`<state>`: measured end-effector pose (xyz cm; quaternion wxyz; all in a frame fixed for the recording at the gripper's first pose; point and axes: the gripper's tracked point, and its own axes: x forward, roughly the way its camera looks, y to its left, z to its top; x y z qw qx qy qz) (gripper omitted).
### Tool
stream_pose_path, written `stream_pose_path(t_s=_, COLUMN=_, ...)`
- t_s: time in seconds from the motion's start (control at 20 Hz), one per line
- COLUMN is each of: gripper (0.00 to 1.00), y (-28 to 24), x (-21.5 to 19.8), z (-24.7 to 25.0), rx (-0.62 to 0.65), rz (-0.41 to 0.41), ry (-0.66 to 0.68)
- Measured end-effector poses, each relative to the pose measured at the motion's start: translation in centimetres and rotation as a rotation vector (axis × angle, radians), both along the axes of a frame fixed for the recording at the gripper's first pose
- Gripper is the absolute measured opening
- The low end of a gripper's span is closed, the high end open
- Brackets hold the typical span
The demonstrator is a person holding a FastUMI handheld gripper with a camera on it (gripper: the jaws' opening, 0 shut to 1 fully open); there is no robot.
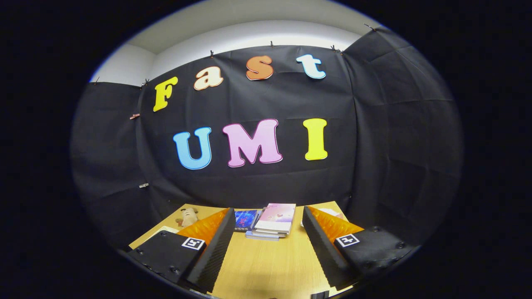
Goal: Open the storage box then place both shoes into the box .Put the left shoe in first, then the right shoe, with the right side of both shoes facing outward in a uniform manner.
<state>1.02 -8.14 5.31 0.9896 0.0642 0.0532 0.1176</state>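
Wood-grain surface (pixel 266 265) underfoot, pale, smooth. Tool (pixel 268 249) spread wide, gripping nothing; ridged fingers, square marker tag on each. Beyond fingers, at far edge: stack of flat books (pixel 272 224), glossy covers, print too small to read. Far left corner: small plush toy (pixel 188 216). Black cloth wall behind.

Honestly, nothing legible here. The pink-covered paperback book (pixel 276 216) topping the stack at the far edge of the light wooden tabletop (pixel 266 261) and the dark blue book (pixel 245 219) beside it have cover print too tiny and blurry to read. The gripper (pixel 268 211), fingers spread wide apart, carries a black-and-white square code marker (pixel 193 243) on each side. They're just patterns, no words.
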Motion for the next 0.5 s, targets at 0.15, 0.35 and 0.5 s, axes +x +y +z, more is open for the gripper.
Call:
stream_pose_path(t_s=0.15, gripper=0.98, y=1.4, x=0.2, z=-0.8, rx=-0.033, rz=0.009, ry=0.016)
stream_pose_path(t_s=0.35, gripper=0.98, y=2.9, x=0.5, z=-1.0, rx=-0.063, rz=0.012, ry=0.006)
stream_pose_path(t_s=0.5, gripper=0.98, y=3.8, x=0.5, z=-1.1, rx=-0.070, rz=0.019, ry=0.009)
